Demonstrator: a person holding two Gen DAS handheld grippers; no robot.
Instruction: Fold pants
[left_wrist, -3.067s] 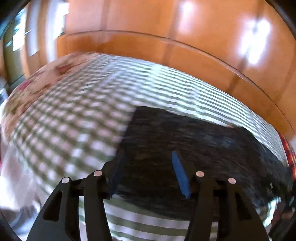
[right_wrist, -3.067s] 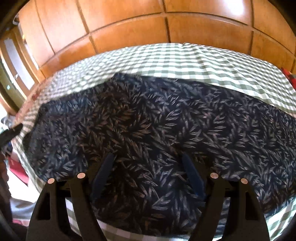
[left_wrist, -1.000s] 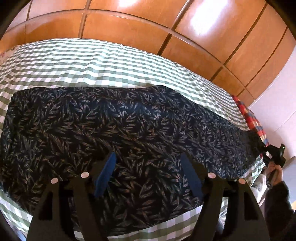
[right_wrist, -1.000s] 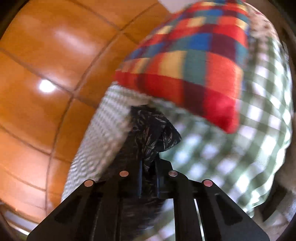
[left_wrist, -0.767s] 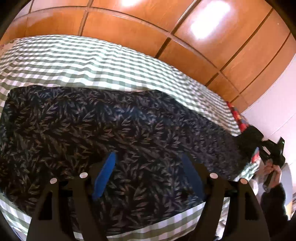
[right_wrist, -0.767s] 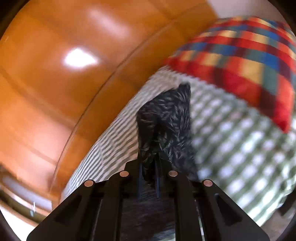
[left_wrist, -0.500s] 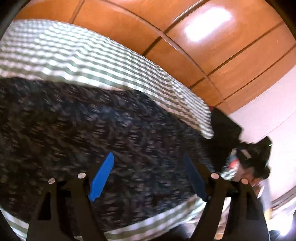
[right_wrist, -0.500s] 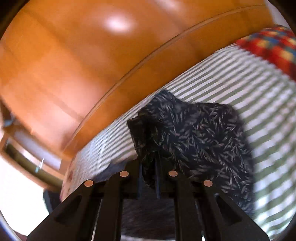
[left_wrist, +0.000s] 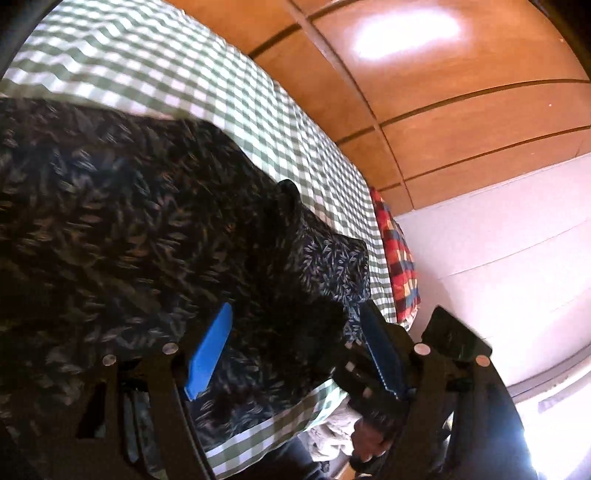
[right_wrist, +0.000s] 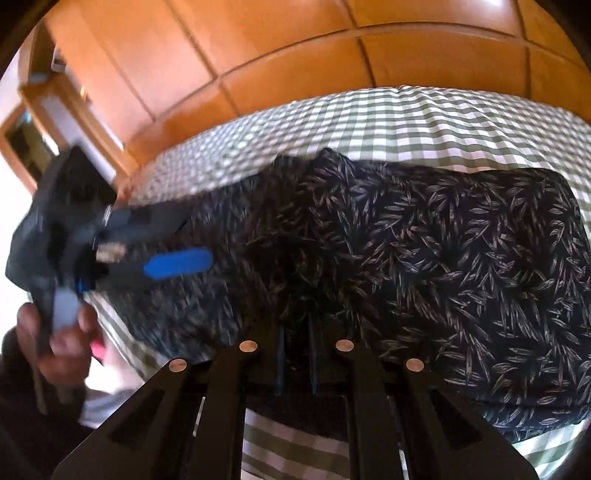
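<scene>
Here, pants (right_wrist: 424, 236) pinched in right claw (right_wrist: 295, 350), folded across checked bedspread (right_wrist: 406, 114)

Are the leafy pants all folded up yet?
Not yet. The pants lie on the checked bedcover. The right gripper is pinching one end and has it doubled over the rest. The left gripper is open, holding nothing. Flattening and more folds remain.

Dark navy leaf-print pants (right_wrist: 461, 258) lie on a green-and-white checked sheet (right_wrist: 406, 118) beside orange wood panelling (right_wrist: 295, 44).
</scene>
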